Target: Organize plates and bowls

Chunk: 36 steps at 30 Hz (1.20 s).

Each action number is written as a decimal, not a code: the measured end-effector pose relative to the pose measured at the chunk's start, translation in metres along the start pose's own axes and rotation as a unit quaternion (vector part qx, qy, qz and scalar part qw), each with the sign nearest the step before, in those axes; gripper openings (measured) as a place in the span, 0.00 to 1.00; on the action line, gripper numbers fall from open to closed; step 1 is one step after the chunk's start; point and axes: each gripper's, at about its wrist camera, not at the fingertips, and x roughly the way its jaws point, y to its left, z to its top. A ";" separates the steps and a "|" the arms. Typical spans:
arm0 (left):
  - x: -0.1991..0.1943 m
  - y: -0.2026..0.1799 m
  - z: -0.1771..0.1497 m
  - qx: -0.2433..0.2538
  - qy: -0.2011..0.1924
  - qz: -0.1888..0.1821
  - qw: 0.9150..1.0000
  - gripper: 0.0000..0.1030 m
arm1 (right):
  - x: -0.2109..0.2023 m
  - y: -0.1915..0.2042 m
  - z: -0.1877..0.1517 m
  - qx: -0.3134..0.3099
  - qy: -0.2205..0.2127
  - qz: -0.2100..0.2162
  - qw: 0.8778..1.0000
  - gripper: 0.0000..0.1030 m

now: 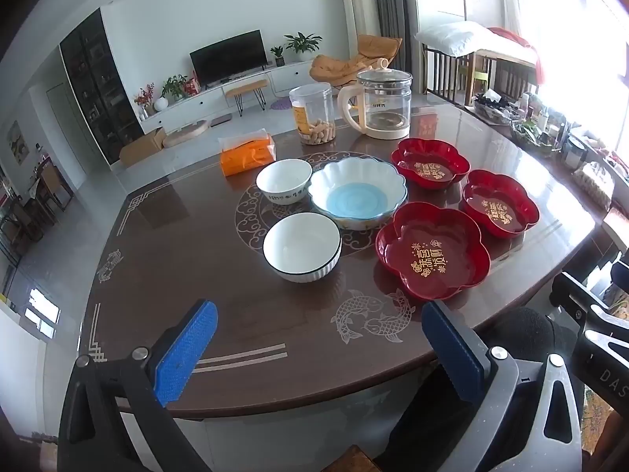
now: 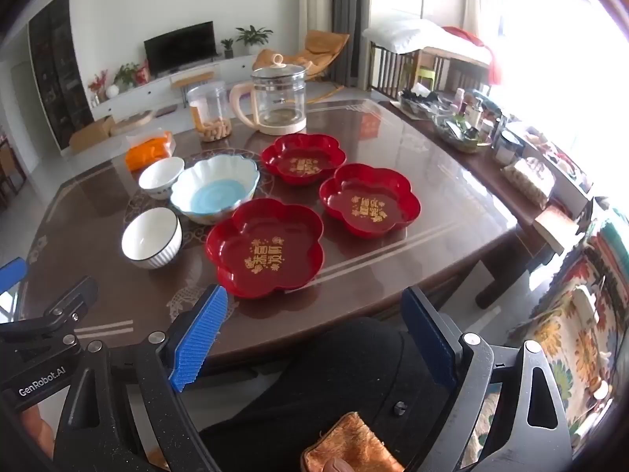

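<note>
Three red flower-shaped plates lie on the brown table: a near one (image 1: 432, 251) (image 2: 265, 247), a right one (image 1: 499, 202) (image 2: 367, 198) and a far one (image 1: 430, 163) (image 2: 302, 157). A large scalloped bowl with a blue inside (image 1: 355, 192) (image 2: 214, 188) sits between two white bowls, a near one (image 1: 302, 246) (image 2: 151, 238) and a far one (image 1: 284, 181) (image 2: 161, 177). My left gripper (image 1: 318, 350) is open and empty above the table's near edge. My right gripper (image 2: 314, 334) is open and empty, just short of the near red plate.
A glass kettle (image 1: 379, 104) (image 2: 277, 96), a clear jar of snacks (image 1: 312, 114) (image 2: 210, 112) and an orange tissue pack (image 1: 247, 155) (image 2: 149, 149) stand at the table's (image 1: 177, 259) far side. A cluttered side shelf (image 2: 511, 149) runs along the right.
</note>
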 end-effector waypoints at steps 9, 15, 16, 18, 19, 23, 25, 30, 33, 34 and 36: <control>0.008 -0.002 0.000 -0.003 0.009 -0.005 1.000 1.00 | 0.003 -0.003 -0.002 -0.003 0.004 0.000 1.000 0.89; 0.014 -0.006 0.003 0.001 0.018 -0.011 1.000 1.00 | 0.009 -0.007 -0.003 -0.001 0.011 0.001 1.000 0.89; 0.014 -0.007 0.003 0.002 0.018 -0.011 1.000 1.00 | 0.014 -0.005 0.000 0.000 0.015 -0.002 1.000 0.89; 0.015 -0.008 0.004 0.003 0.018 -0.011 1.000 1.00 | 0.016 -0.006 0.000 0.002 0.017 -0.002 1.000 0.89; 0.015 -0.009 0.004 0.003 0.017 -0.011 1.000 1.00 | 0.016 -0.007 0.000 0.003 0.018 -0.002 1.000 0.89; 0.018 -0.012 0.006 0.004 0.017 -0.013 1.000 1.00 | 0.018 -0.009 0.000 0.005 0.019 0.000 1.000 0.89; 0.020 -0.012 0.006 0.004 0.019 -0.013 1.000 1.00 | 0.019 -0.008 -0.001 0.004 0.020 0.000 1.000 0.89; 0.025 -0.014 0.006 0.005 0.024 -0.014 1.000 1.00 | 0.022 -0.007 -0.002 0.004 0.022 0.000 1.000 0.89; 0.024 -0.013 0.007 0.004 0.023 -0.015 1.000 1.00 | 0.025 -0.007 -0.002 0.004 0.025 0.001 1.000 0.89; 0.025 -0.013 0.007 0.005 0.023 -0.015 1.000 1.00 | 0.025 -0.007 -0.002 0.004 0.026 0.002 1.000 0.89; 0.025 -0.013 0.007 0.004 0.023 -0.015 1.000 1.00 | 0.026 -0.007 -0.002 0.004 0.026 0.001 1.000 0.89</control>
